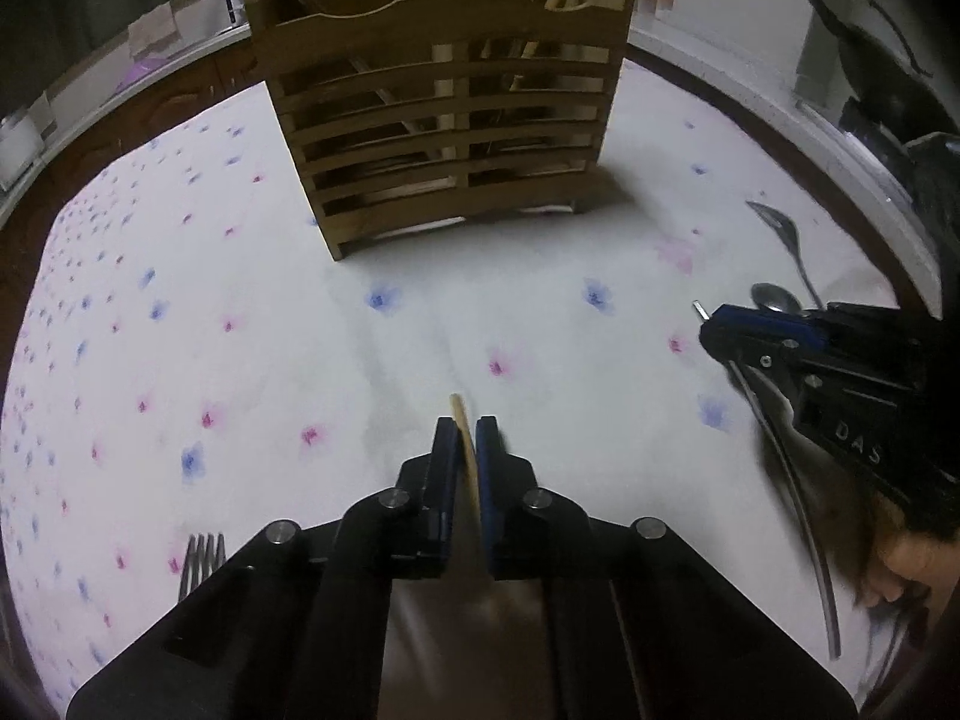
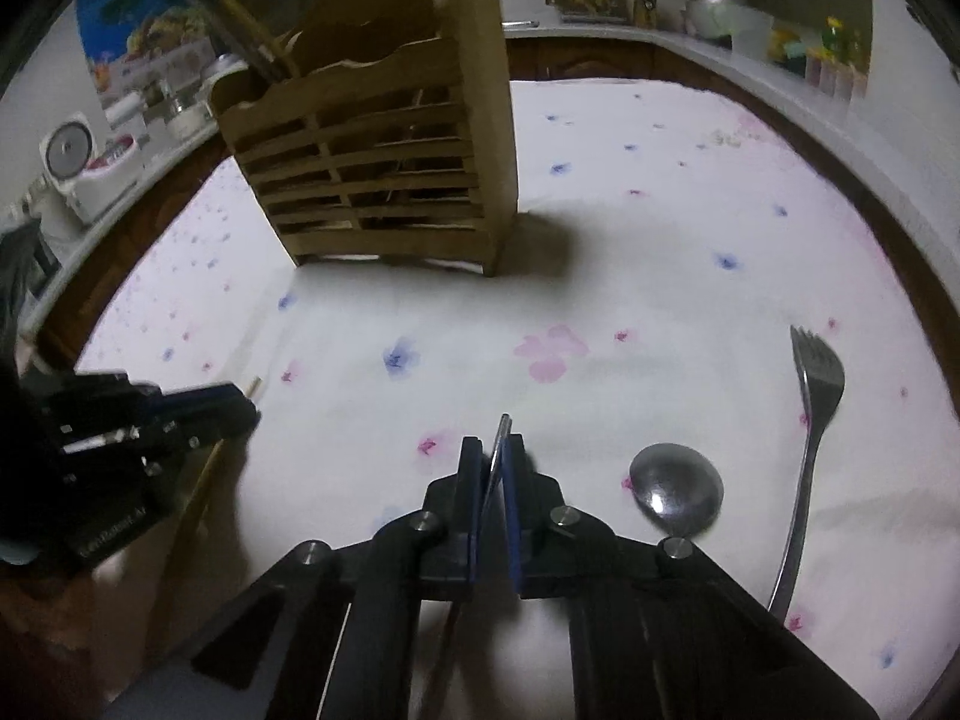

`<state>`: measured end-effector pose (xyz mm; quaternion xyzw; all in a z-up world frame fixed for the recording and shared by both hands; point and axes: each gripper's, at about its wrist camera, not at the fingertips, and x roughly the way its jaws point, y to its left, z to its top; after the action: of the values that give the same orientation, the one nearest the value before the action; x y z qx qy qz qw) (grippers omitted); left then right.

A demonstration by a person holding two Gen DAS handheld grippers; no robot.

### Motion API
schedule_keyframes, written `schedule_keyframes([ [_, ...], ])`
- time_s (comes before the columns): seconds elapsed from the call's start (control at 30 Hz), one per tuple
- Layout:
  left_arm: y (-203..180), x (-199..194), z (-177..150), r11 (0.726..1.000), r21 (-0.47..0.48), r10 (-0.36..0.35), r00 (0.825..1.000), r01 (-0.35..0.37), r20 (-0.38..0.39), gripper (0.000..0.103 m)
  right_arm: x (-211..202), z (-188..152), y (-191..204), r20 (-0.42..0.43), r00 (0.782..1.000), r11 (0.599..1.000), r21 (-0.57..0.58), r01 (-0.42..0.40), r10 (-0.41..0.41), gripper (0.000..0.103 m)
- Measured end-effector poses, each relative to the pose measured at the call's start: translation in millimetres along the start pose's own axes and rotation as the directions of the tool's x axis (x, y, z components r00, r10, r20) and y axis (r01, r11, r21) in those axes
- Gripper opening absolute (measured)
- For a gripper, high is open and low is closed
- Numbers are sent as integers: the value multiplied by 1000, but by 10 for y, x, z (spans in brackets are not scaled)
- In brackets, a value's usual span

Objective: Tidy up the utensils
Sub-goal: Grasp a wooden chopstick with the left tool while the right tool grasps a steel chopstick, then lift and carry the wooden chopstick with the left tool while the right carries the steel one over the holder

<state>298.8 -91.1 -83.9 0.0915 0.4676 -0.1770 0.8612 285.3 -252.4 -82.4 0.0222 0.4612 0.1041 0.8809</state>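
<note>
A slatted wooden utensil caddy (image 1: 444, 132) stands on the floral tablecloth, with wooden handles sticking out of its top; it also shows in the right wrist view (image 2: 384, 180). My left gripper (image 1: 467, 438) is shut on a thin wooden utensil handle (image 1: 465, 438), low over the cloth in front of the caddy. My right gripper (image 2: 496, 450) is shut on a thin metal utensil handle (image 2: 499, 450); in the left wrist view that gripper (image 1: 711, 321) holds a long metal utensil (image 1: 792, 480) hanging down. A metal spoon (image 2: 675, 489) and a metal fork (image 2: 810, 420) lie on the cloth at the right.
Another fork (image 1: 203, 561) lies by the left gripper's left side. A spoon (image 1: 777, 297) and a fork (image 1: 783, 240) lie beyond the right gripper. A dark wooden table edge (image 2: 870, 180) rings the cloth. A kitchen counter with a rice cooker (image 2: 78, 162) stands behind.
</note>
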Motion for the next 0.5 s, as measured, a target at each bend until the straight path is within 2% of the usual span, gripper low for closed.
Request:
schedule_keyframes([
  [0.1, 12, -107, -30, 1000, -11, -1, 1000, 1, 27, 4, -98, -26, -11, 13, 999, 999, 22, -43, 42, 5],
  [0.27, 163, -432, -99, 995, -79, -48, 995, 55, 89, 4, -342, -31, 4, 63, 993, 994, 47, -99, 96, 4],
  [0.5, 297, -934, -168, 985, -134, -80, 979, 106, 187, 4, -782, 45, 141, 157, 978, 990, 22, -141, 136, 4],
])
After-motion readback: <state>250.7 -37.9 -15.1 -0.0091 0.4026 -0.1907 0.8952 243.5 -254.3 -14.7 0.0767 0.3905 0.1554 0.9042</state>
